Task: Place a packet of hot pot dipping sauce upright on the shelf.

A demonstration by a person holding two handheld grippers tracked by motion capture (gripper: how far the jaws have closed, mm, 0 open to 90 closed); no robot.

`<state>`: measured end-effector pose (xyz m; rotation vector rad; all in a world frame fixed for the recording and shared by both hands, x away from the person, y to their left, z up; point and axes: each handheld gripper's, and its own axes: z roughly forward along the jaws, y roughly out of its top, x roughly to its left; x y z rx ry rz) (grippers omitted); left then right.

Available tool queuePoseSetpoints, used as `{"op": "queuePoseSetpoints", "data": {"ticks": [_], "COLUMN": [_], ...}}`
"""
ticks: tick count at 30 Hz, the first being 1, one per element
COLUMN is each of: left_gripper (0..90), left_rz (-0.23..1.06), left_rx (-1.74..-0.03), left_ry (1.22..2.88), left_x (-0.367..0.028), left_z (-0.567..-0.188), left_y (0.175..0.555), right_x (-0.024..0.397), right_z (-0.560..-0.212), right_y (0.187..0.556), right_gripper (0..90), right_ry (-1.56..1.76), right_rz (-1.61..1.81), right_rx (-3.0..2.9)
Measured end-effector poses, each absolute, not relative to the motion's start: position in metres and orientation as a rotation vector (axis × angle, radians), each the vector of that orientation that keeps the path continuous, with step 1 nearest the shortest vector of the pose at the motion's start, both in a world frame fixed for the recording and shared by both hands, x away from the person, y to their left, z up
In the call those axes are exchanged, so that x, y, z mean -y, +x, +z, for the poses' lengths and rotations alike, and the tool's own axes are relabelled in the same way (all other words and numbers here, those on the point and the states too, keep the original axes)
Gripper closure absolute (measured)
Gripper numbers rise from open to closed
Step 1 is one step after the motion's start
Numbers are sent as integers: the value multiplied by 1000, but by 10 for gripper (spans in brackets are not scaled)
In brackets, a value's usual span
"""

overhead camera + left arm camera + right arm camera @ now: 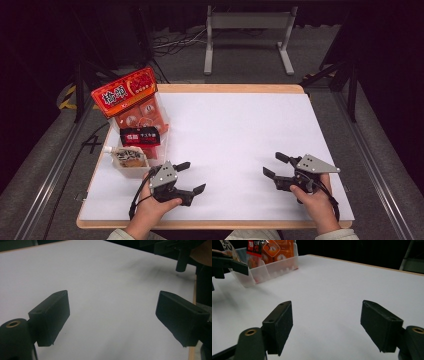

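Snack packs (131, 107) in bin (162, 142) – labels blurred; both tongs (194, 176) (273, 165) spread wide, empty.

you've got two grippers on the table (240, 130): left gripper (192, 176) and right gripper (272, 165), each with two black jaws spread apart. one clear plastic bin (131, 172) sits just left of the left gripper. in the bin, four snack packs counted: one big red pack (124, 92), one orange pack (141, 114), one black-and-red pack (140, 136), one pale pouch (128, 156).
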<state>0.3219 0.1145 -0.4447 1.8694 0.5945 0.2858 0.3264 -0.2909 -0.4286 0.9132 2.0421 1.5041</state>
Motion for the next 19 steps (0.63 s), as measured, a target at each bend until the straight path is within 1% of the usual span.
{"op": "queuePoseSetpoints", "data": {"ticks": [8,19], "left_gripper": [137,135], "left_rz": [275,280], "left_rx": [-662,-650], "left_ry": [1898,1917], "left_x": [-110,-111], "left_z": [-454,-453], "left_y": [324,324], "right_x": [290,286], "right_z": [-441,-443], "right_y": [324,323], "right_gripper": [265,259], "right_ry": [969,953], "right_rz": [1485,1466], "right_rx": [-2051,-2077]}}
